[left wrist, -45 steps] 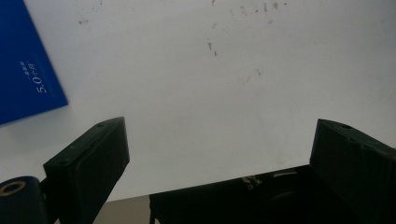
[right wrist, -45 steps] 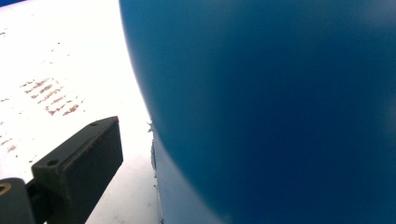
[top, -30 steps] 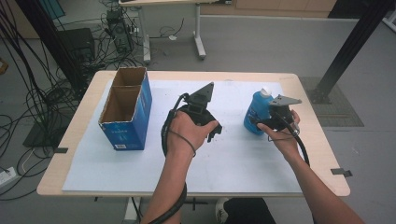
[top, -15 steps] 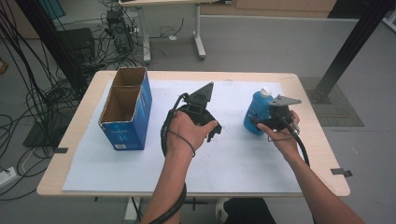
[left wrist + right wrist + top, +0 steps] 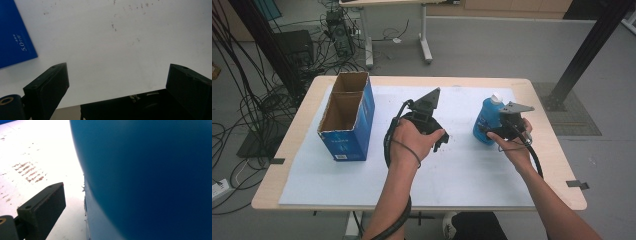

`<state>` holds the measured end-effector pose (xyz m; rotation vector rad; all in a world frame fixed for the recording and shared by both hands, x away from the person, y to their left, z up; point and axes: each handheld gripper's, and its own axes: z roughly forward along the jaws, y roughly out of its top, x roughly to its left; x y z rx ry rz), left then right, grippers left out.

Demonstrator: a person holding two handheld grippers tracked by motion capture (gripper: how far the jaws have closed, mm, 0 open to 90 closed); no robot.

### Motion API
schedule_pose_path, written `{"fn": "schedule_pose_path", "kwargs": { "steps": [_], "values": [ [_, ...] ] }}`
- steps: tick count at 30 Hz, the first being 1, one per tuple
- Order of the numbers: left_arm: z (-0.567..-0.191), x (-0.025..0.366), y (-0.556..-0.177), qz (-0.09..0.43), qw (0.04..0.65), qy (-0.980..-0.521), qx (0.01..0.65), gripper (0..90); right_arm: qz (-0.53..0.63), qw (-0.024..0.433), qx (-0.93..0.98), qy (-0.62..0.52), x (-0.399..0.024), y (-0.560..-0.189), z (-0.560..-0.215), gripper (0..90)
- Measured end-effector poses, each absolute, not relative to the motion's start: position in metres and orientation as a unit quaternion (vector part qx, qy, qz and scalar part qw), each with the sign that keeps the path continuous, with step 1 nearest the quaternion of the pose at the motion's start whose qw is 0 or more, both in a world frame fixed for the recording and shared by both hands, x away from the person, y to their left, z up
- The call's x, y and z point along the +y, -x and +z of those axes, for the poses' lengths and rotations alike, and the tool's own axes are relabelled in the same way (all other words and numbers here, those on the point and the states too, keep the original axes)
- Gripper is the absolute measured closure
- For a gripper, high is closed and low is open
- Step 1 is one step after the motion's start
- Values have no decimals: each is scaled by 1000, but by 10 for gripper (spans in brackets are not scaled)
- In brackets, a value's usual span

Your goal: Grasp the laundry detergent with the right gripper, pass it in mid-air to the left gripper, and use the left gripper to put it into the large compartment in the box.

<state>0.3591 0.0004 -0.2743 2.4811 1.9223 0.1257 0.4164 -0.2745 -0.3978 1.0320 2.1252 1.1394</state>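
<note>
High view: I am looking down on a wooden table [image 5: 539, 145] covered by a white sheet [image 5: 462, 165]; at its left a blue cardboard box [image 5: 348, 117] is standing open-topped, its two compartments showing bare brown walls and nothing that I can make out inside. I am holding the left gripper [image 5: 428, 112] over the middle of the sheet, well apart from the box, and the right gripper [image 5: 499, 127] against the near side of a blue bottle [image 5: 487, 120], which is standing upright with a white cap near the right edge of the sheet. Left gripper view: I am seeing both black jaws spread wide over the speckled white sheet [image 5: 112, 45], nothing between them, with a corner of the blue box [image 5: 13, 32] lying at upper left, off to the side of the jaws. Right gripper view: the blue bottle [image 5: 150, 177] is looming very close, blurred, covering the right half; one black jaw is showing at lower left, just clear of the bottle's side, while the other is hidden behind it, so I cannot tell whether the jaws are clamping it.
</note>
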Motion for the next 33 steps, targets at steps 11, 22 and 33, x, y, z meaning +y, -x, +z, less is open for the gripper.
{"fn": "schedule_pose_path", "kwargs": {
  "steps": [11,22,33],
  "values": [
    [-273,0,-359,43,0,-789,613,51,419,257,782,-383,-272,-417,-399,72],
    [-274,1,-359,42,-3,-789,614,51,428,248,777,-389,-276,-419,-400,247],
    [-273,4,-358,43,-1,-787,615,51,437,231,778,-389,-276,-421,-404,380]
  ]
}}
